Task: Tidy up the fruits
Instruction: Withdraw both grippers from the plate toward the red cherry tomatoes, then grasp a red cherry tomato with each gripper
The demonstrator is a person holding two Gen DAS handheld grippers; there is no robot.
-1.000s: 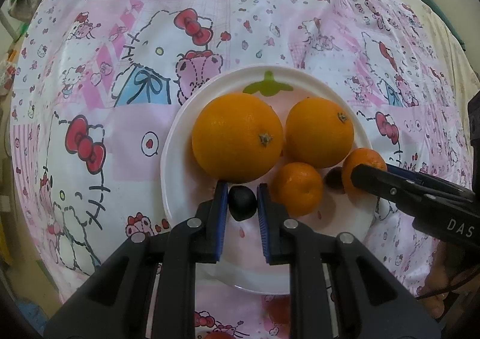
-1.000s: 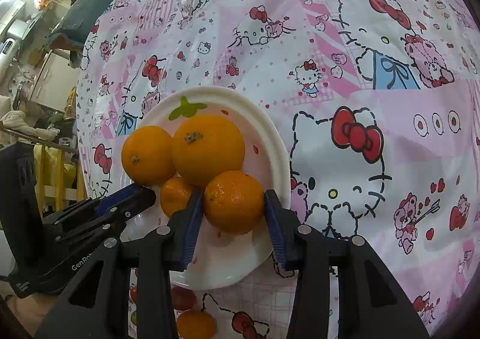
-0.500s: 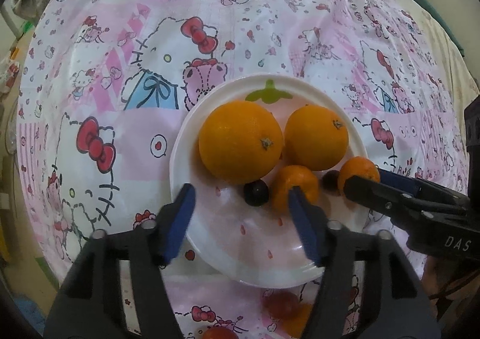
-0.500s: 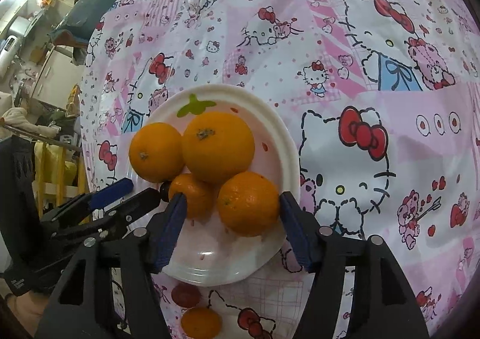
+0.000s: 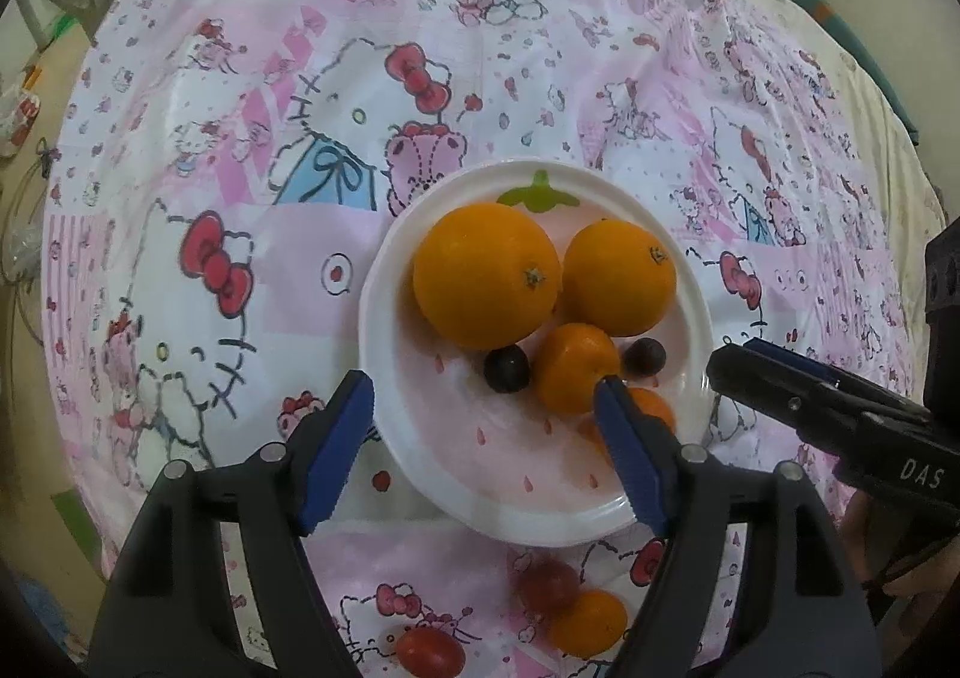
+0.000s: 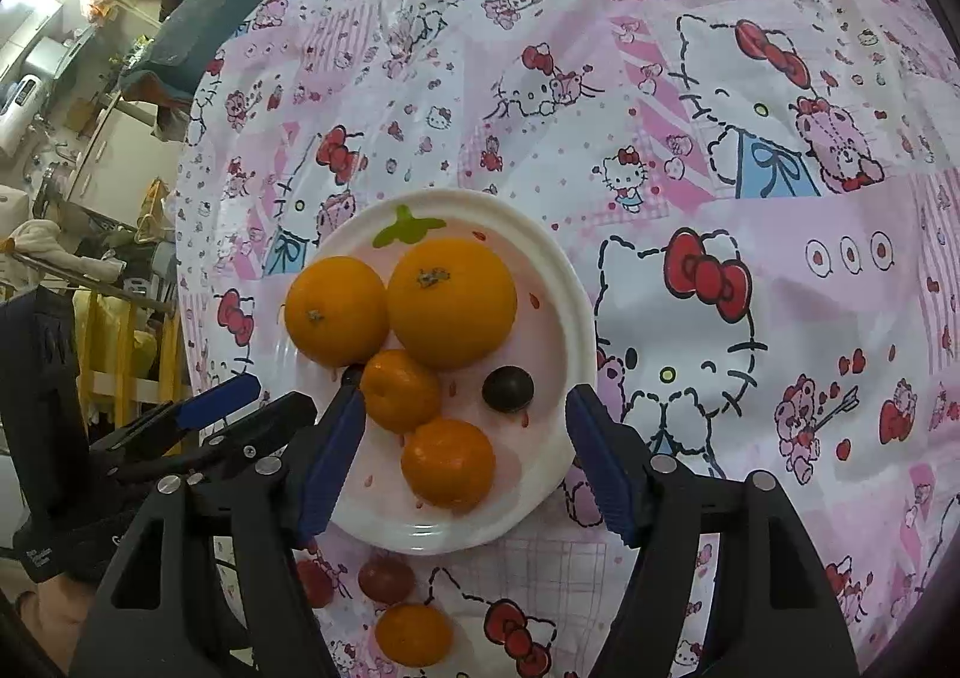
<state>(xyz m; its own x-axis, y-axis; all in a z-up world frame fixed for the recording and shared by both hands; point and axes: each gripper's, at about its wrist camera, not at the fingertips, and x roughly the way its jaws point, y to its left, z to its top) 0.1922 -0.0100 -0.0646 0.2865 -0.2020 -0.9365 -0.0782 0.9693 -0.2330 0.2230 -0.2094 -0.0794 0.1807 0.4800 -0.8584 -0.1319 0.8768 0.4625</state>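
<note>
Fruits fill a white plate [image 5: 384, 318] on the tabletop, which wears a pink cartoon-cat cloth [image 6: 720, 150]: two big oranges [image 5: 486, 275] toward twelve o'clock, two mandarins [image 6: 447, 462] and dark plums [image 6: 507, 389] nearer six. Off the plate at six o'clock lie red tomatoes [image 5: 549, 585] and another mandarin [image 5: 588, 621]. The left hand-held gripper [image 5: 483, 402] and the right hand-held gripper [image 6: 465, 420] hover over the plate, jaws opening, gripping nothing. At nine o'clock, cluttered shelves [image 6: 42, 96] line the room.
</note>
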